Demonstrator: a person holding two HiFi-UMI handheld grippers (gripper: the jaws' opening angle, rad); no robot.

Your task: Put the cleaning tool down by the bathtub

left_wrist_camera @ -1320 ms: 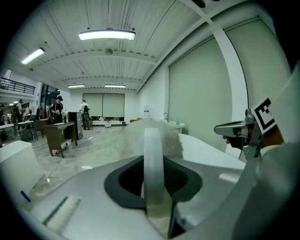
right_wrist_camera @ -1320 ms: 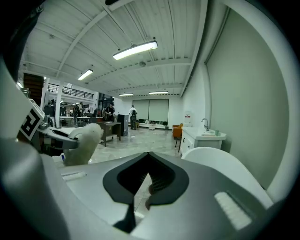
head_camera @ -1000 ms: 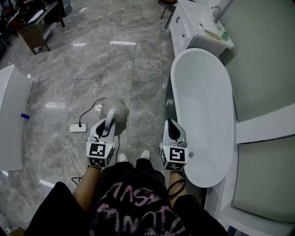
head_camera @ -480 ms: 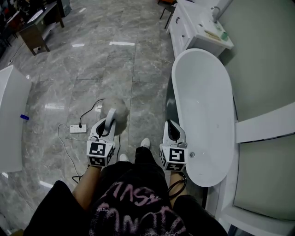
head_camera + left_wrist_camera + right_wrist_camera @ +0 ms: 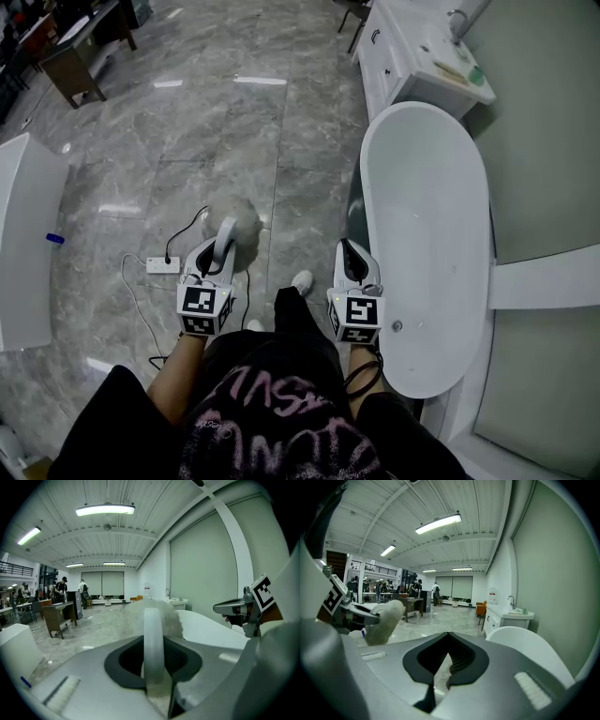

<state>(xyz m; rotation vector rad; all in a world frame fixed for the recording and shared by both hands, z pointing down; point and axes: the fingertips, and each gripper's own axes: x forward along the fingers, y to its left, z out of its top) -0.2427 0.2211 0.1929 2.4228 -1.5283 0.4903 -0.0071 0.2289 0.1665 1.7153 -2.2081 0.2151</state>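
While we are standing on the grey marble floor (image 5: 187, 122), we are holding the cleaning tool (image 5: 234, 219) in the left gripper (image 5: 219, 249). Its jaws are closing on the tool's white strap-like handle (image 5: 153, 641), which is running straight up between them. The fluffy pale head (image 5: 151, 616) is sticking out just past the jaw tips. In the right gripper view that same head (image 5: 382, 620) is hanging in the air at gripper height, clear of the floor. The tool is sitting to the left of the white oval bathtub (image 5: 427, 234), apart from it, with our leg and a white shoe (image 5: 302, 281) in between.

We are carrying the right gripper (image 5: 349, 251) just beside the tub's near rim. Its jaws are pressing almost together, leaving only a thin slit, and nothing is lying between them.

Each gripper's cube is showing black-and-white square markers, which are patterns and not letters. Pink lettering is running across our dark top (image 5: 272, 422), but we are not making out any word. A white power strip (image 5: 161, 265) with a black cable is lying on the floor near the left gripper. Beyond the tub, a white vanity cabinet (image 5: 403, 47) with a tap is standing against the wall.
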